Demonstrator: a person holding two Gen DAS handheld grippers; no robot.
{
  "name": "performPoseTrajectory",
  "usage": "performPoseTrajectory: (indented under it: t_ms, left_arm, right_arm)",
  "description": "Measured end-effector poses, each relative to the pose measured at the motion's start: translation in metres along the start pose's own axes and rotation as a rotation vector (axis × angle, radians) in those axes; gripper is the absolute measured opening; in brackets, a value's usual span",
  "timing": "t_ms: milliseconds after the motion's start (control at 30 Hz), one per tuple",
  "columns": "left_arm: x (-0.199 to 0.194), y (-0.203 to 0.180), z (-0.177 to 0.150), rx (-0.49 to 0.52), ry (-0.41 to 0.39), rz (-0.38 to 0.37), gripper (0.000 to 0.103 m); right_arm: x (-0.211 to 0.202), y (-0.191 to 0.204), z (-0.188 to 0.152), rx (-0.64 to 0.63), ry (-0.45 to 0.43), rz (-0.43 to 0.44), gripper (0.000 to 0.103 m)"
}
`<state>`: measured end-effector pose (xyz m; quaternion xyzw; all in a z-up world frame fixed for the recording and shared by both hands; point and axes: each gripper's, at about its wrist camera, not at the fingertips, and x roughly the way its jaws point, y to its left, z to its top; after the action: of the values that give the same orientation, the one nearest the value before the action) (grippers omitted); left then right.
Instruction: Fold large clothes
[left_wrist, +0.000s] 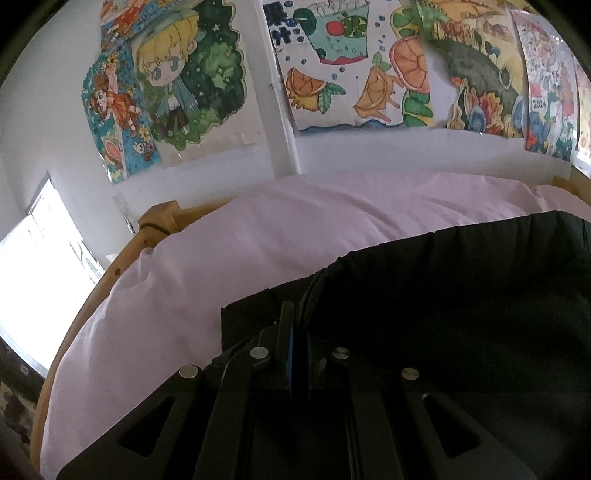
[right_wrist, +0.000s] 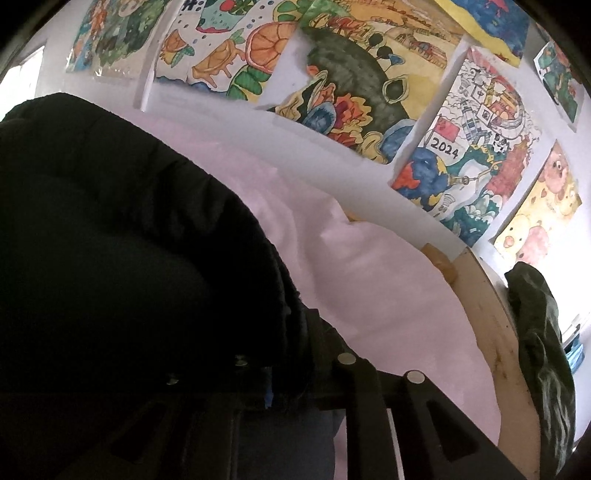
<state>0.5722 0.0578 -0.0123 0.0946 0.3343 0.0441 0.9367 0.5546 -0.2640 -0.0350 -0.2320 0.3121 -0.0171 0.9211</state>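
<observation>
- left wrist view: your left gripper is clamped on an edge of the black garment, which lies over the pink sheet toward the bed's near edge.
- right wrist view: your right gripper looks pinched on the garment too.
- you seem mid-fold; next, carry both held edges across evenly.
- one wall drawing reads "2024".

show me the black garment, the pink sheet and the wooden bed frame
black garment (left_wrist: 461, 295): left wrist view, its flat upper panel
pink sheet (left_wrist: 221, 251): left wrist view, bare stretch beside the garment
wooden bed frame (right_wrist: 495, 332): right wrist view, curved side rail
</observation>
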Motion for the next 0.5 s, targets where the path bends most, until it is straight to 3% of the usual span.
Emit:
performPoseTrajectory:
  t_ms: [167,400,500]
  left_arm:
    - [0.001,0.001,-0.001,0.001,0.011,-0.004,0.005]
    - [-0.002,0.008,0.000,-0.041,0.019,-0.045,0.008]
    - [-0.006,0.011,0.002,-0.058,0.020,-0.050,0.014]
  right_arm:
    - [0.005,-0.016,-0.003,0.086,0.022,0.012,0.042]
    - [0.001,-0.031,-0.004,0.154,0.024,0.011,0.058]
    - [0.000,-0.034,-0.004,0.170,0.027,-0.002,0.065]
